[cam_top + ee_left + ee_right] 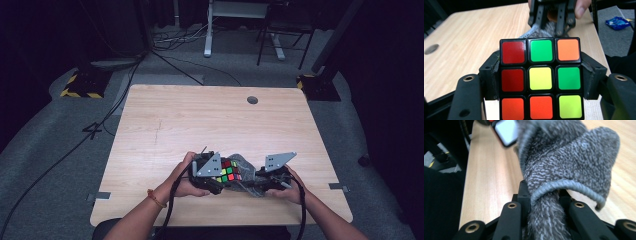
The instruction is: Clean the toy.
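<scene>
Left gripper point(541, 82) jaws clamped on puzzle cube point(541, 78), held above near edge of counter point(165, 125). Right gripper point(544, 220) jaws pinched on grey cloth point(566, 167), bunched against cube's far side, apparently touching it.

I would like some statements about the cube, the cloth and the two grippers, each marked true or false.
1. The left gripper grips the puzzle cube between its jaws. True.
2. The centre square of the cube face seen in the left gripper view is blue. False: it is yellow.
3. The right gripper holds a grey cloth. True.
4. The cloth lies flat at the far edge of the table. False: it is bunched up beside the cube, near the person's edge.
5. The cube face has one red square. False: it has two, both in its left column.
</scene>
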Demonstrator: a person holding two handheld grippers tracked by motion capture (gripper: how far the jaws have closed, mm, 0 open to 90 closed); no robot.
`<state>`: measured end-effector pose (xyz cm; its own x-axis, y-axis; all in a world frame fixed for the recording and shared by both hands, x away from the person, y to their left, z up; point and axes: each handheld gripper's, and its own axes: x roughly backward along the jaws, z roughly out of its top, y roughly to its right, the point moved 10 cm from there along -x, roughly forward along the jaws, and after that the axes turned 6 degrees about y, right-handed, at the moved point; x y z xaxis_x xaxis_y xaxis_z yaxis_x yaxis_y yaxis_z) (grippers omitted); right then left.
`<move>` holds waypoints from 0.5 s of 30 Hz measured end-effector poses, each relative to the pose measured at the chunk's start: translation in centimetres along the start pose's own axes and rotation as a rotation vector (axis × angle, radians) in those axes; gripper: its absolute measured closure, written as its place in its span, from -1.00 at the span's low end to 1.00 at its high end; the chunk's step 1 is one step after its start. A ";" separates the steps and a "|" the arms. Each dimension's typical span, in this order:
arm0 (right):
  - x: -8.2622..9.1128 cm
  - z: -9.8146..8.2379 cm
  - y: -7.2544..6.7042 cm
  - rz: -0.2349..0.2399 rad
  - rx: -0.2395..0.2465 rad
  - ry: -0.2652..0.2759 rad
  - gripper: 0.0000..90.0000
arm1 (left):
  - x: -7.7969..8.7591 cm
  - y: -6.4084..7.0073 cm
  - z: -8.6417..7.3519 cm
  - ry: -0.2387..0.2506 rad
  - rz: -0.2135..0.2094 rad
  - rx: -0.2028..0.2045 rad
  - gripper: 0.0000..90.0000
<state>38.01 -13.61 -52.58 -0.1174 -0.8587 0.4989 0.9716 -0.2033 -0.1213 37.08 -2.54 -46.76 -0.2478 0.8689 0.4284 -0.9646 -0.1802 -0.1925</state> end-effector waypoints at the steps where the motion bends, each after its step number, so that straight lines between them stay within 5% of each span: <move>1: -0.1 0.0 -0.1 0.006 0.002 0.000 0.63 | 0.0 0.0 0.1 0.007 -0.005 0.009 -0.26; 6: -0.4 1.0 -1.5 0.066 0.034 0.046 0.63 | -0.3 0.2 -0.2 0.002 -0.014 0.004 -0.26; 9: -0.3 1.4 -2.2 0.071 0.078 0.062 0.64 | 0.0 0.2 -0.2 0.004 -0.033 0.009 -0.27; 15: 1.1 2.7 -2.3 0.062 0.093 0.128 0.64 | -0.1 0.4 -1.0 -0.042 -0.050 0.012 -0.29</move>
<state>36.20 -12.83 -49.42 -0.0758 -0.9223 0.3789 0.9919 -0.1084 -0.0655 36.86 -2.27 -47.77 -0.2025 0.8572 0.4736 -0.9769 -0.1429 -0.1590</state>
